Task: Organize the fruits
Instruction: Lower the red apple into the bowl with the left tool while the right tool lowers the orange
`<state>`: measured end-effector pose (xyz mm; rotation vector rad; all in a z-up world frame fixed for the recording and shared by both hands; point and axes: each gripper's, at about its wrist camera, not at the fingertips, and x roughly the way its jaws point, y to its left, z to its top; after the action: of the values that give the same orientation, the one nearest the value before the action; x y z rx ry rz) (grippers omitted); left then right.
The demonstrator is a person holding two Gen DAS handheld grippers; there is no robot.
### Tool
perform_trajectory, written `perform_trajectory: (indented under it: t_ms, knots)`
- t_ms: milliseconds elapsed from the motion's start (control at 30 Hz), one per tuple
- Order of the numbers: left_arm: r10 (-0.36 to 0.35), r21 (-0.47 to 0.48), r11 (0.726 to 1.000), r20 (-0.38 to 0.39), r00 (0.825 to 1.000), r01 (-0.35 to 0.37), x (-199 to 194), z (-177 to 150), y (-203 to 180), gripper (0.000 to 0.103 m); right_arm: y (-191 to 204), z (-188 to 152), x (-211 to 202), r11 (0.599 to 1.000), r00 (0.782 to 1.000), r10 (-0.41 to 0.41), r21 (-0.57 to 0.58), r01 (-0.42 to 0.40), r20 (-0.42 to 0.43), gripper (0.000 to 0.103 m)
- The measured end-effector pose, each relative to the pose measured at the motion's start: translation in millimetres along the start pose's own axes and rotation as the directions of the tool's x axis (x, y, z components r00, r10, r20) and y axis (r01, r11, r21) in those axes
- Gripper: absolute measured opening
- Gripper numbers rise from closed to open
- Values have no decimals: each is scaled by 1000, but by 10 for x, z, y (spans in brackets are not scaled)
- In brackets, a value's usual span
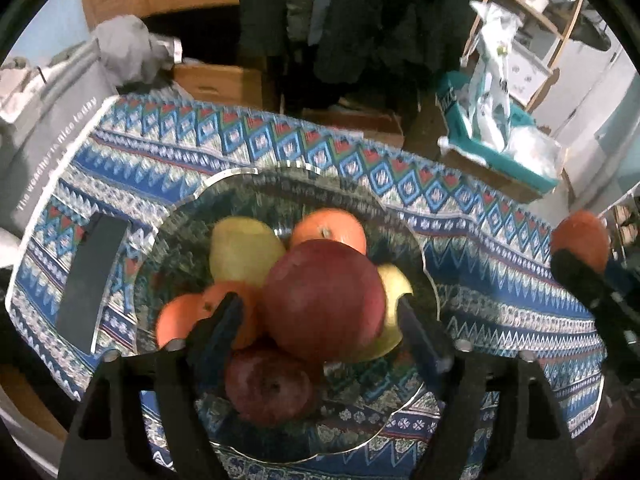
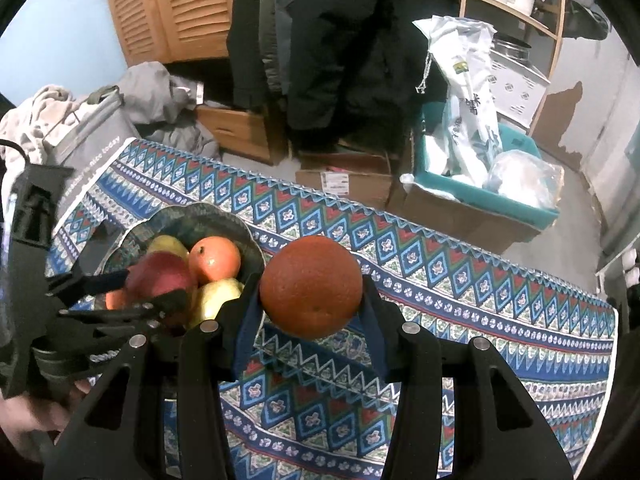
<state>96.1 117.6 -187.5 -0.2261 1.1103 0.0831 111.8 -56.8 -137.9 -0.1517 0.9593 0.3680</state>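
Two tools: both working over the counter (image 2: 460,280).
Left tool (image 1: 320,308): spreading wide around the big red apple (image 1: 324,300) sitting atop the bowl (image 1: 256,192).
Right tool (image 2: 310,292): clamping an orange (image 2: 312,286), hovering just beside the bowl.

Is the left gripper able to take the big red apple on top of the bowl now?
Probably yes. The left gripper hangs just above the big red apple, with its open jaws on either side and nothing between. The right gripper, holding an orange, is off to the side.
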Motion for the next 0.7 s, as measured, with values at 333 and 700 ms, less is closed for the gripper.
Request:
perform_trajectory:
  t_ms: [333,700]
  knots:
    - [-2,-30,1000,32,999,3,-206,-4,160,89,94,-44,10,999,999,32,-6,-32,-5,46]
    - [82,-65,995,69,994,-78,-453,-131,498,89,551,-197,221,991,991,107,-69,-112,-75,46]
